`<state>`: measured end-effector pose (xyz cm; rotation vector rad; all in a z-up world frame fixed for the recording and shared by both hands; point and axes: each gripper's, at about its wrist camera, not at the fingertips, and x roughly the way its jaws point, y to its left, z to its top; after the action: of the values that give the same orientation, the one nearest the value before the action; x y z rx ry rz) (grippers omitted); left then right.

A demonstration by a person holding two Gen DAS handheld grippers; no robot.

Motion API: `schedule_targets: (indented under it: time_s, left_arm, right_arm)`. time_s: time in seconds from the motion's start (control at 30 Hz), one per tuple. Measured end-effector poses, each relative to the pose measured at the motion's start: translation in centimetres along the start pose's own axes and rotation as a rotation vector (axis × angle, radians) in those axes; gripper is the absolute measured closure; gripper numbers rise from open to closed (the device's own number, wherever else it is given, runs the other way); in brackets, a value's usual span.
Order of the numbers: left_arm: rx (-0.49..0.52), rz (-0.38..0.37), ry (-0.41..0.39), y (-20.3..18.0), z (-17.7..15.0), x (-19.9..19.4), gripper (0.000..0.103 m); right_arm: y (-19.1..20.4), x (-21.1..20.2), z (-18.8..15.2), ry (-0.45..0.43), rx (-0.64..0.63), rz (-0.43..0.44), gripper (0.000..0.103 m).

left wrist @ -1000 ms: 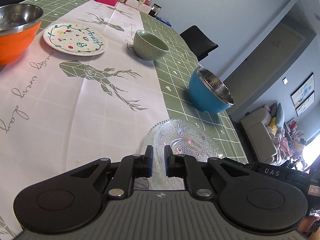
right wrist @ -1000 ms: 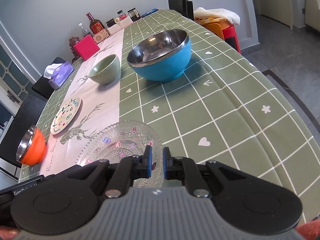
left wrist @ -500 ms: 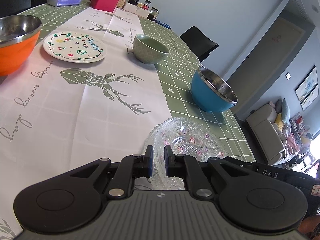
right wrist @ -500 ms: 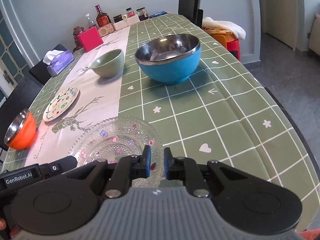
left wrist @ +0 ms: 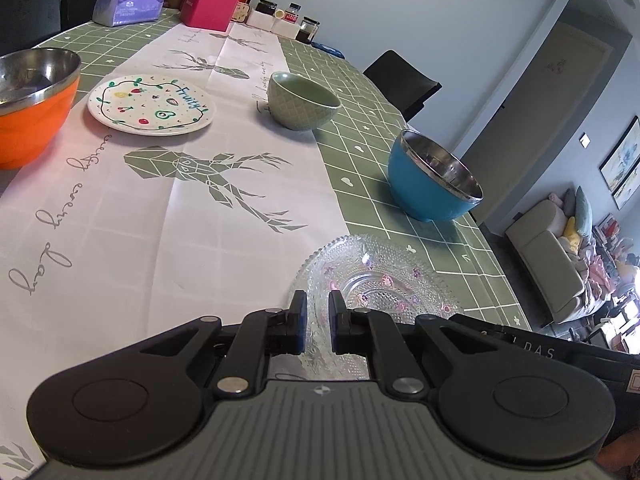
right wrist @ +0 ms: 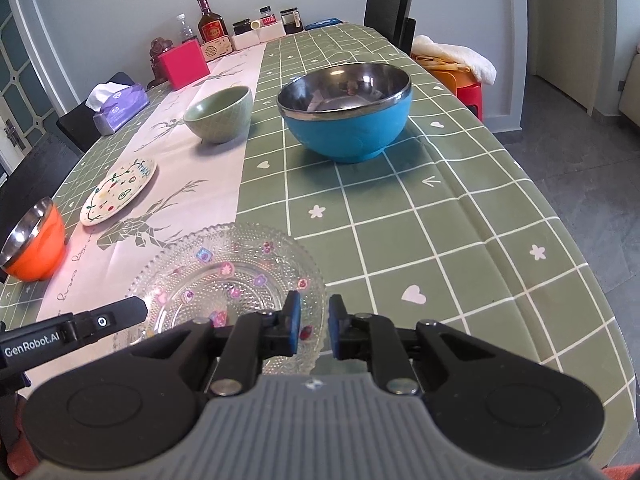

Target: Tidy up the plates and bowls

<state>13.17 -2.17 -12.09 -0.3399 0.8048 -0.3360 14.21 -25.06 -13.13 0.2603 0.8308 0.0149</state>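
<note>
A clear patterned glass plate lies at the table's near end. My left gripper is shut on its rim, and one of its fingers shows at the plate's left edge in the right wrist view. My right gripper has the plate's near right rim between its jaws. These jaws are opening and the pads stand slightly off the glass. Farther off stand a blue steel-lined bowl, a green bowl, a painted fruit plate and an orange steel-lined bowl.
A pink box, a tissue box, bottles and jars line the far end. A white runner crosses the green checked cloth. The table edge curves at the right; a black chair and a red stool stand beyond.
Both views have rolled a little while the hands stayed roughly in place. The gap between the right gripper's pads has widened slightly. The left jaws look the same.
</note>
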Motion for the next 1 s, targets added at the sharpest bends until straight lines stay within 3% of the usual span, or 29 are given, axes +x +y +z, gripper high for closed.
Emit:
schedule_targets:
  time_s: [0.27, 0.37, 0.57, 0.73, 0.8, 0.87, 1.0]
  left_arm:
    - [0.021, 0.008, 0.007, -0.2, 0.1, 0.0, 0.090]
    - [0.038, 0.012, 0.005, -0.5, 0.0, 0.0, 0.085]
    - [0.058, 0.002, 0.004, -0.8, 0.0, 0.0, 0.074]
    - [0.075, 0.002, 0.011, -1.1, 0.0, 0.1, 0.072]
    - [0.055, 0.006, 0.038, -1.1, 0.4, 0.1, 0.071]
    - [0.007, -0.011, 0.082, -0.8, 1.0, 0.2, 0.060]
    - [-0.001, 0.006, 0.141, -1.2, 2.0, 0.5, 0.057]
  right_arm:
    - [0.1, -0.1, 0.0, -0.001, -0.002, 0.007, 0.083]
    - [0.2, -0.2, 0.0, -0.004, 0.000, 0.023, 0.074]
    - [0.2, -0.7, 0.0, -0.034, 0.006, 0.027, 0.069]
    - [0.1, -0.7, 0.0, -0.028, 0.014, 0.029, 0.068]
    - [0.1, -0.7, 0.0, -0.028, 0.011, 0.028, 0.068]
    - [0.0, -0.7, 0.0, -0.024, 0.014, 0.029, 0.068]
    - [0.0, -0.6, 0.0, -0.020, 0.016, 0.027, 0.068]
